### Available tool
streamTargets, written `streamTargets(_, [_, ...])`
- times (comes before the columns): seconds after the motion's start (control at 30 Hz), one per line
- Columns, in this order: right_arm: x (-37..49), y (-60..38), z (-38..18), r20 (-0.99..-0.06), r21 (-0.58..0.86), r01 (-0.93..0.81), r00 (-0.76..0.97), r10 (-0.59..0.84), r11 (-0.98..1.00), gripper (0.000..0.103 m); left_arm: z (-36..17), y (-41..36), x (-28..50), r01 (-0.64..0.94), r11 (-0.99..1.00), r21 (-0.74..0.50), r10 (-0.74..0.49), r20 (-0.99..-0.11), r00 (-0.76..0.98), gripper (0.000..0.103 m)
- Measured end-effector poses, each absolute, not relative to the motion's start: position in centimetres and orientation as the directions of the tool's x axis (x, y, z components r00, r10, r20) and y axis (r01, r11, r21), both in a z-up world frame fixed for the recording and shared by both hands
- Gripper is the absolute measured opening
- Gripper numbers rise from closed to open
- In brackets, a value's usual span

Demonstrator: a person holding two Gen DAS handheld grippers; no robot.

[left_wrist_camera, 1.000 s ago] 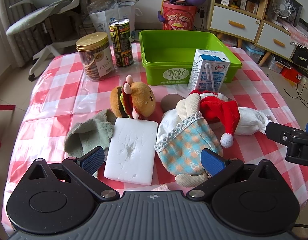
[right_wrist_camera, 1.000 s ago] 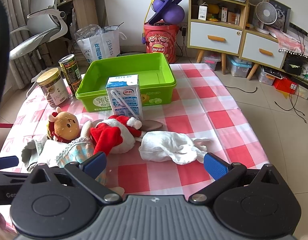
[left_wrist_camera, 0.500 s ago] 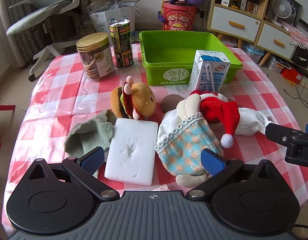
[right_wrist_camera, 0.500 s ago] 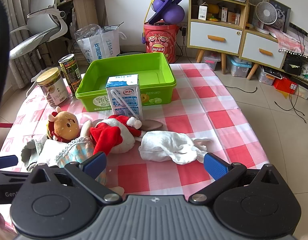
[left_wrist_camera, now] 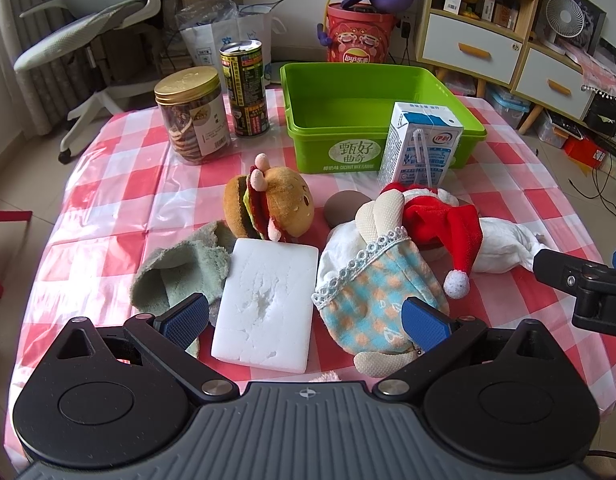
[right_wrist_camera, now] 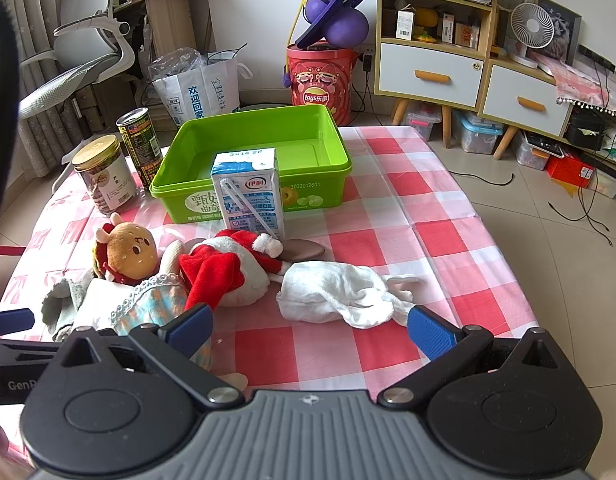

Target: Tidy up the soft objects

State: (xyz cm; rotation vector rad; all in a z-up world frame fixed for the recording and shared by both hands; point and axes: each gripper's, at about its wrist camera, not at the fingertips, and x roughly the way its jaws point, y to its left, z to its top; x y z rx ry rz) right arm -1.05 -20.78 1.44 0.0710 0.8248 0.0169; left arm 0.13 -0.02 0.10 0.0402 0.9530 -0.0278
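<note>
Fingers of left gripper [left_wrist_camera: 303,318] and right gripper [right_wrist_camera: 308,326] are held spread, nothing grasped. Rectangular white foam block [left_wrist_camera: 265,300] is framed by the left; crumpled white cloth [right_wrist_camera: 340,294] by the right.

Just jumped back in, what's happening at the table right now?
Nothing is gripped yet. The left claw and the right claw both hang open above the near edge of the table. The burger plush, Santa-hat doll, white cloth, green cloth and foam block lie on the tablecloth. The green bin holds nothing.
</note>
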Motion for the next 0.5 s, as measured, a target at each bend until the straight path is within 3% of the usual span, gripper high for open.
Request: streamTargets(0.5, [-0.3, -21.4, 1.3, -0.749, 0.078, 0.005, 0.661, 0.055, 0.997, 0.073, 1.3, 1.0, 1.1, 0.068, 0.997, 0.031, -0.016, -0.799, 0.601, 0.098])
